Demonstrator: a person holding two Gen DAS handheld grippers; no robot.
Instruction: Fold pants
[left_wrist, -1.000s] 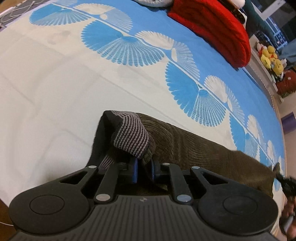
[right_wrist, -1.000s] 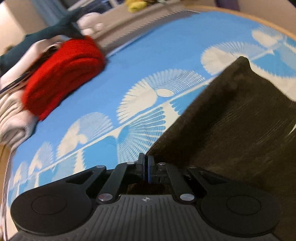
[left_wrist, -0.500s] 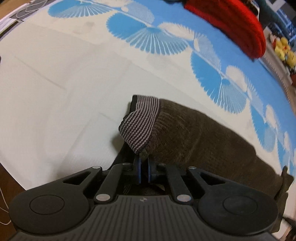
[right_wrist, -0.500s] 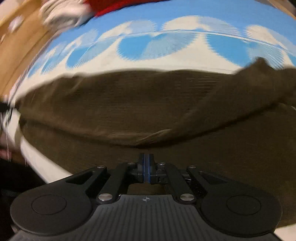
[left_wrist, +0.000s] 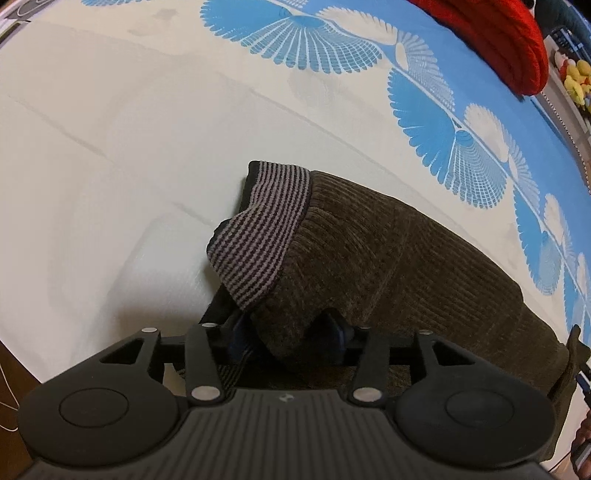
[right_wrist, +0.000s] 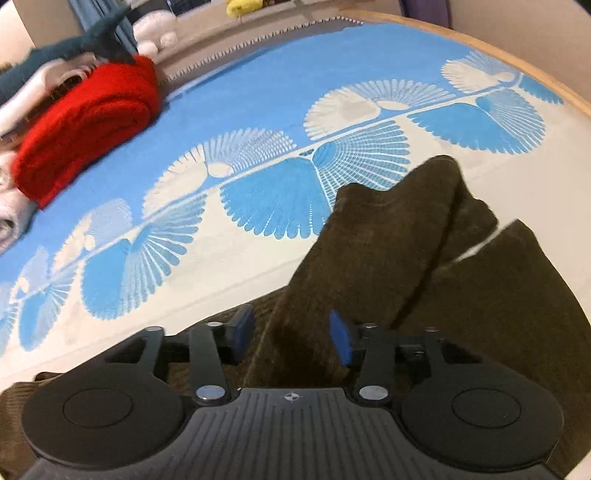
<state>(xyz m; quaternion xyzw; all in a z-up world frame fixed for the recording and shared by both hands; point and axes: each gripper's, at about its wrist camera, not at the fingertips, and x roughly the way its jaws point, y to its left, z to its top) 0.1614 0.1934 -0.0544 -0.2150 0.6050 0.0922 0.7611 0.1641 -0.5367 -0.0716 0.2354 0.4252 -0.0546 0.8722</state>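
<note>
Now pants (left_wrist: 388, 258) between parted hand-held grippers (left_wrist: 288, 334)

No text, label or number can be read anywhere (both views checked).

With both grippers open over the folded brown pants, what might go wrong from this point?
1. The striped waistband stands bunched and curled near the open left hand-held gripper; it may flop back and undo the fold.
2. Pants fabric lies between the fingers of the open right hand-held gripper; pulling away may drag it.
3. The leg ends look uneven, so the next fold may go crooked.
</note>
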